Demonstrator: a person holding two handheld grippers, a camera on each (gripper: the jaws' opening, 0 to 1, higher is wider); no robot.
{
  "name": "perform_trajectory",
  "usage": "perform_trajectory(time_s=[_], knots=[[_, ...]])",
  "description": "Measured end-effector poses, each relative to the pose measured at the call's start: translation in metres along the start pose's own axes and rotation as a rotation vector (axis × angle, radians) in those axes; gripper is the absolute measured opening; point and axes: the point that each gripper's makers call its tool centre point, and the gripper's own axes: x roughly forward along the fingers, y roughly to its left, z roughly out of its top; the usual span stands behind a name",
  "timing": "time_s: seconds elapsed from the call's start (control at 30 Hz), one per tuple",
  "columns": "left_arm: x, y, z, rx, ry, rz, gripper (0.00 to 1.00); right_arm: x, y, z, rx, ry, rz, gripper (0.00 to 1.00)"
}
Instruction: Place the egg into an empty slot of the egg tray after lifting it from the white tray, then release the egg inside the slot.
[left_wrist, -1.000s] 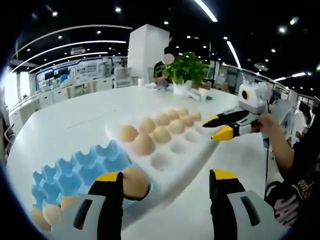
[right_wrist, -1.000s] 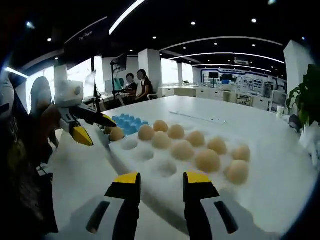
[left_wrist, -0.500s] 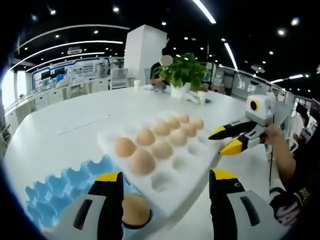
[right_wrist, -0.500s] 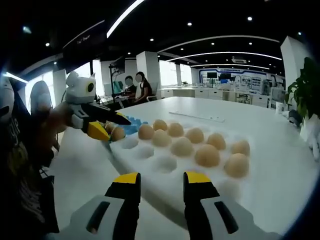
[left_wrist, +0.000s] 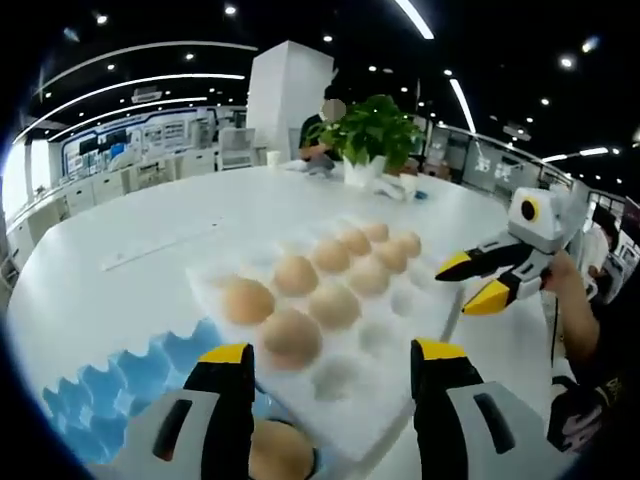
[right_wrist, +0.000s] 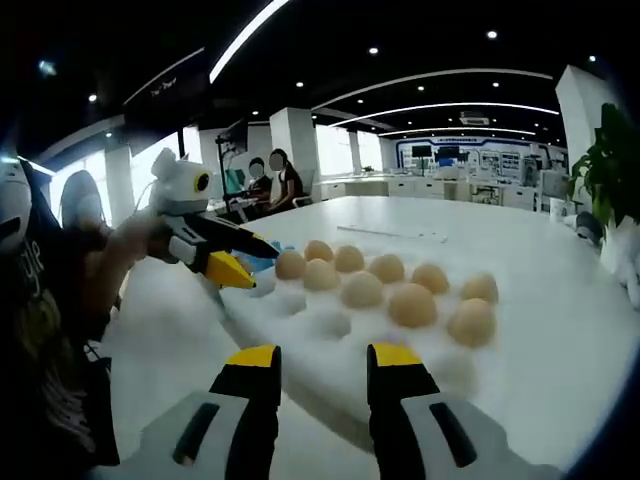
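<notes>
Left gripper (left_wrist: 330, 360) hovers with jaws spread wide and nothing between them, above the near edge of the white tray (left_wrist: 400, 400). An egg (left_wrist: 280, 452) sits in the blue egg tray (left_wrist: 120, 385), just beside the left jaw, at the bottom of the left gripper view. Right gripper (right_wrist: 322, 358) also gapes empty, low before the white tray's corner. Nine eggs (right_wrist: 410, 305) rest in the white tray's dimples. A potted plant (left_wrist: 380, 130) stands across the table (left_wrist: 150, 215).
</notes>
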Motion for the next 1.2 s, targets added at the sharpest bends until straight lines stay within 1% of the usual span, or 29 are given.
perform_trajectory(time_s=[0.1, 0.37, 0.47, 0.67, 0.73, 0.8, 0.87, 0.9, 1.0, 1.07, 1.2], knots=[[0.001, 0.003, -0.001, 0.003, 0.008, 0.011, 0.63, 0.0, 0.002, 0.0, 0.003, -0.005, 0.006, 0.35], [0.005, 0.003, -0.002, -0.014, 0.013, -0.002, 0.57, -0.003, 0.006, 0.002, 0.004, -0.023, 0.009, 0.35], [0.008, 0.005, -0.004, -0.025, 0.021, 0.0, 0.56, -0.003, 0.007, 0.001, 0.007, -0.023, 0.011, 0.35], [0.011, 0.009, 0.0, -0.014, 0.018, 0.013, 0.53, -0.002, 0.005, 0.0, 0.013, -0.022, 0.013, 0.35], [0.012, 0.012, 0.001, 0.005, 0.022, 0.031, 0.49, -0.002, 0.006, 0.0, 0.015, -0.023, 0.013, 0.35], [0.013, 0.017, -0.001, 0.092, 0.037, 0.069, 0.43, -0.002, 0.007, 0.002, 0.016, -0.026, 0.016, 0.35], [0.014, 0.02, -0.001, 0.146, 0.046, 0.096, 0.4, -0.002, 0.005, 0.003, 0.017, -0.028, 0.019, 0.35], [0.015, 0.015, 0.0, 0.12, 0.035, 0.076, 0.39, -0.002, 0.005, 0.004, 0.017, -0.029, 0.018, 0.35], [0.017, 0.017, 0.002, 0.129, 0.027, 0.071, 0.38, -0.001, 0.001, 0.003, 0.019, -0.024, 0.016, 0.35], [0.017, 0.021, 0.004, 0.139, 0.015, 0.09, 0.33, -0.001, 0.001, 0.003, 0.021, -0.022, 0.015, 0.35], [0.016, 0.022, 0.005, 0.156, 0.005, 0.094, 0.29, -0.001, 0.0, 0.003, 0.025, -0.02, 0.016, 0.35]])
